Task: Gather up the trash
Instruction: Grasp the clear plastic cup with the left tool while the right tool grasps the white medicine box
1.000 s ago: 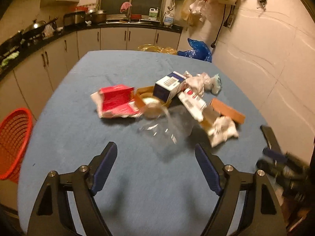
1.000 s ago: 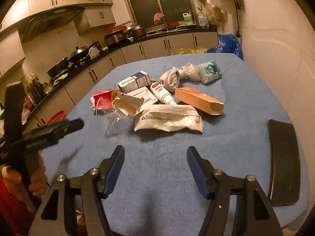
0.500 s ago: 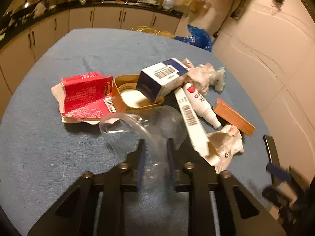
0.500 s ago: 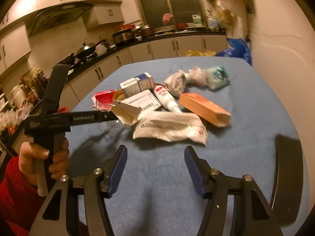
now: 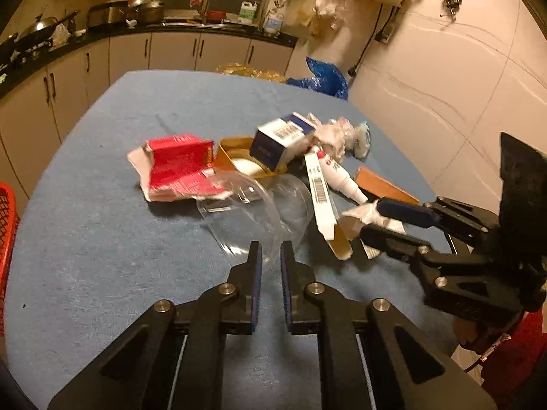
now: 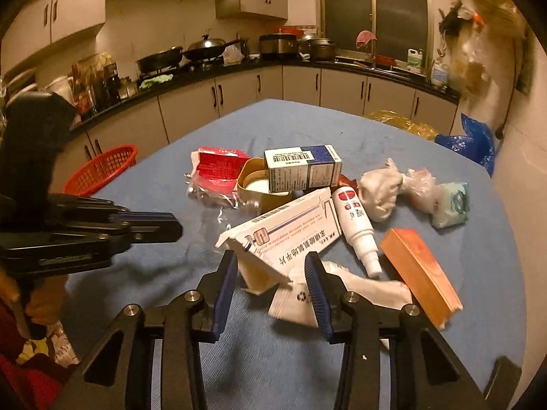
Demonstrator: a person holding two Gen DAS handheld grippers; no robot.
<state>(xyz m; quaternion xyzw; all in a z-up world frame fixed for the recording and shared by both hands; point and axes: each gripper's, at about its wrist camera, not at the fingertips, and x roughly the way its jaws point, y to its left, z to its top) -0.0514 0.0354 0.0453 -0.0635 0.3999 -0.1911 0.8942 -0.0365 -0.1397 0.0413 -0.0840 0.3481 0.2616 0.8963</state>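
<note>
Woks [image 6: 191,49] on stove – dark window [image 6: 374,3] above counter – blue bag [image 5: 324,77] by wall.

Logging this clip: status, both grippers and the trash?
Left gripper shut on clear plastic container. Right gripper closing around white medicine box, pads not yet pressing. Rest of pile on table; red basket beside it.
</note>
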